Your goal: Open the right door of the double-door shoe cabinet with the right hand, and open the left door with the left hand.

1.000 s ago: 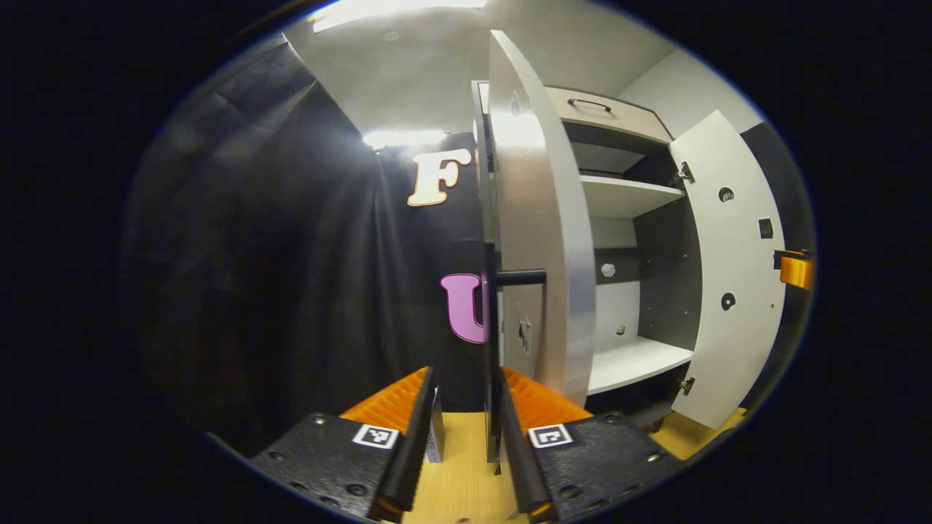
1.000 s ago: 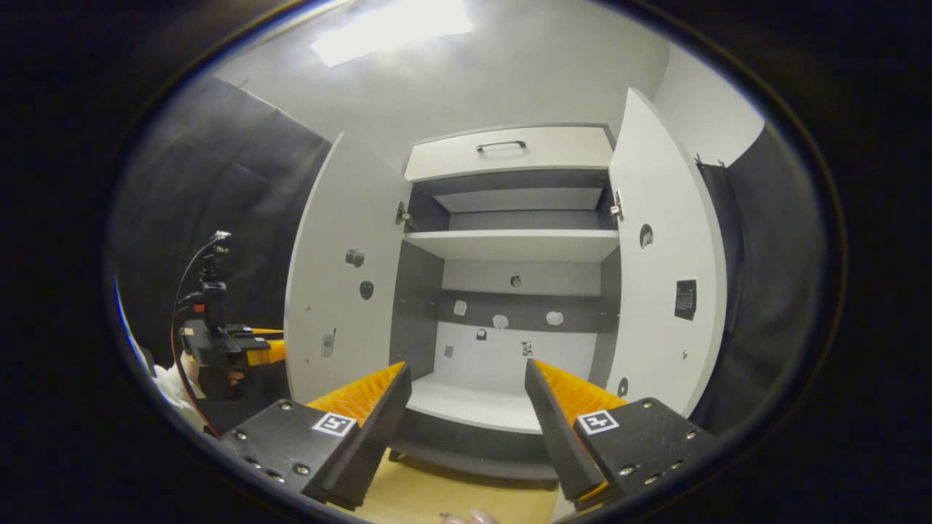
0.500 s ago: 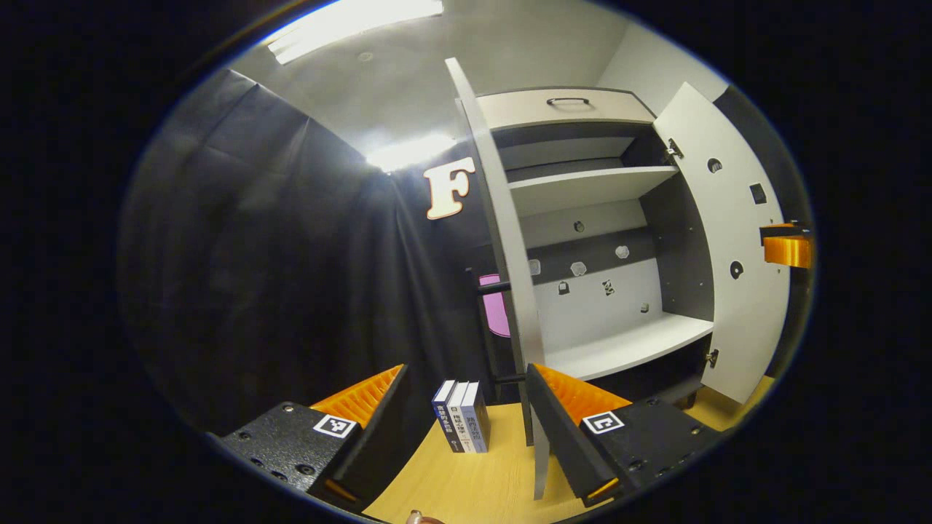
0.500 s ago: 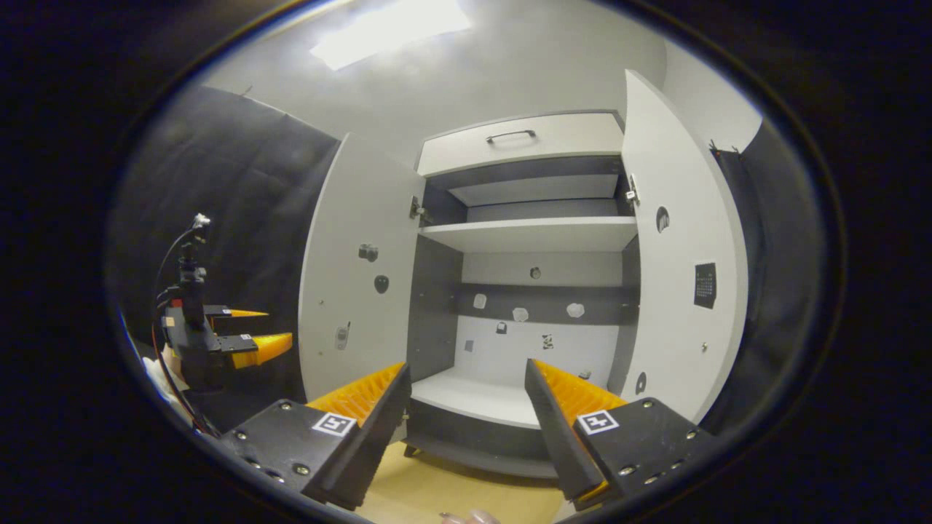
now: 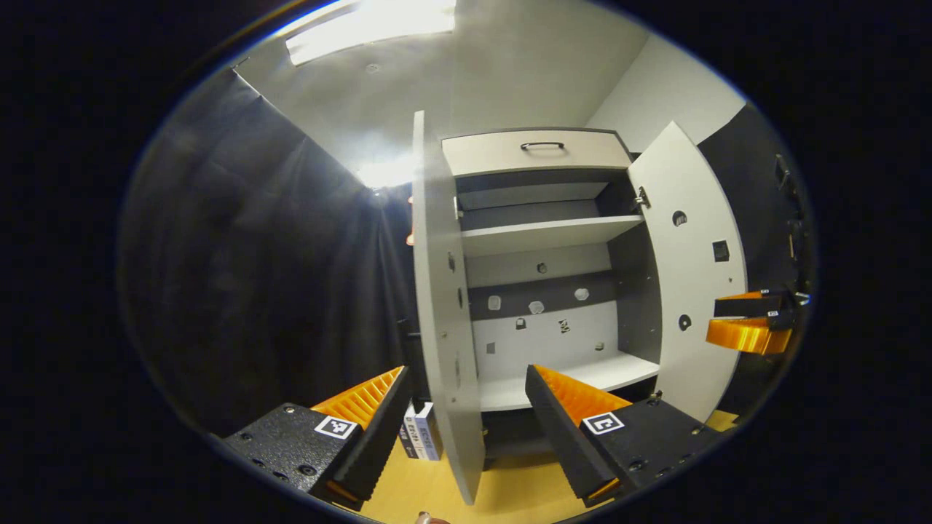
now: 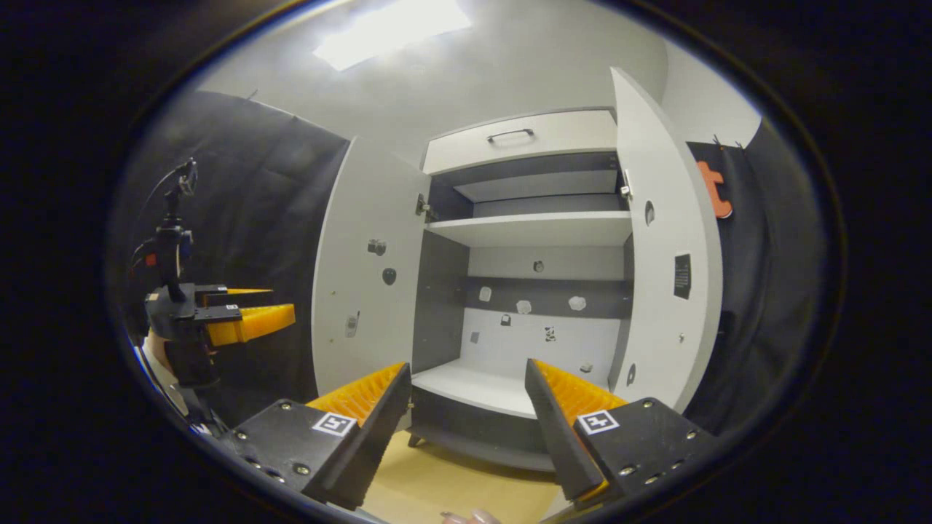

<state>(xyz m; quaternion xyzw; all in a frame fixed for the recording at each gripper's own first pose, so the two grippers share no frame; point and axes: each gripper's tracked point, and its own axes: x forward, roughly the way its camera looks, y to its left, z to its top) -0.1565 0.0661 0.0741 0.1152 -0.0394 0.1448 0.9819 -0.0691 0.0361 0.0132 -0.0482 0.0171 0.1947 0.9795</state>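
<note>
Left gripper view: set low, left of the cabinet point(image 5: 542, 240), looking up and rightward past the left door's point(image 5: 440, 306) edge into the shelves, near. Right gripper view: low, facing the cabinet point(image 6: 531, 240) nearly head-on, a little farther back. Shared: open interior, both doors, top drawer. Each claw seen at the other view's edge: right claw point(image 5: 746, 320), left claw point(image 6: 247, 309).

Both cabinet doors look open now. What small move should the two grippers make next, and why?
Probably just draw both back. The left door and right door both stand wide, baring the shelves; the left gripper and right gripper are open and grip nothing.
</note>
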